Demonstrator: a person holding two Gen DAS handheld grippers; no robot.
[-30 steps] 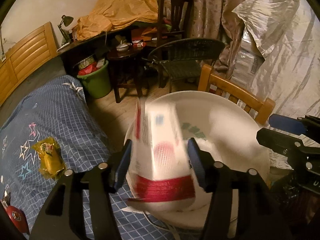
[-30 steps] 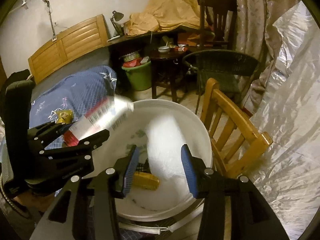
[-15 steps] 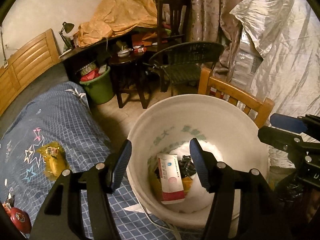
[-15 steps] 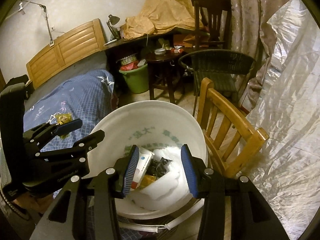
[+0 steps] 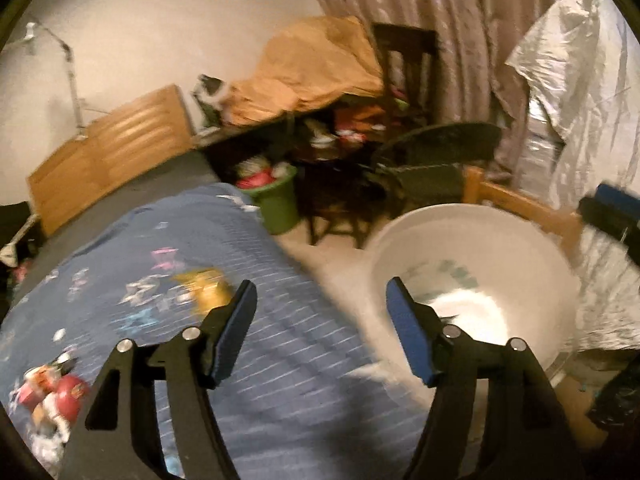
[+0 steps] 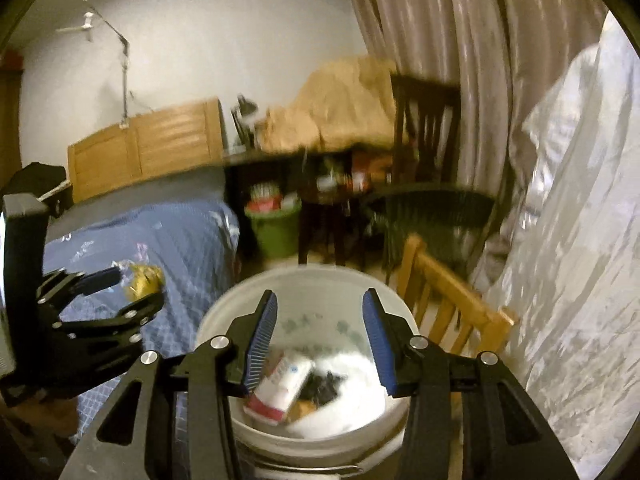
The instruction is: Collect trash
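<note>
My left gripper (image 5: 322, 312) hangs over the edge of the blue bedspread (image 5: 160, 248), its jaws opening with nothing between them. A yellow wrapper (image 5: 204, 292) lies on the bedspread just beyond its left finger, and red and white litter (image 5: 64, 392) lies at the bottom left. The white bucket (image 5: 472, 224) stands to the right. My right gripper (image 6: 320, 336) hovers above the bucket's rim (image 6: 304, 276), also opening and holding nothing. A red and white box (image 6: 280, 384) lies inside among dark scraps. The left gripper (image 6: 100, 304) shows beside the yellow wrapper (image 6: 144, 280).
A light wooden chair (image 6: 444, 296) stands right behind the bucket, with a crinkled silver sheet (image 6: 572, 260) to its right. Further back are a green bin (image 5: 276, 208), a dark wicker chair (image 5: 432, 160), a cluttered desk and a wooden headboard (image 5: 108, 160).
The red and white box left the left gripper's jaws and dropped into the bucket. The left gripper then swung left over the bed. Both views have tilted upward.
</note>
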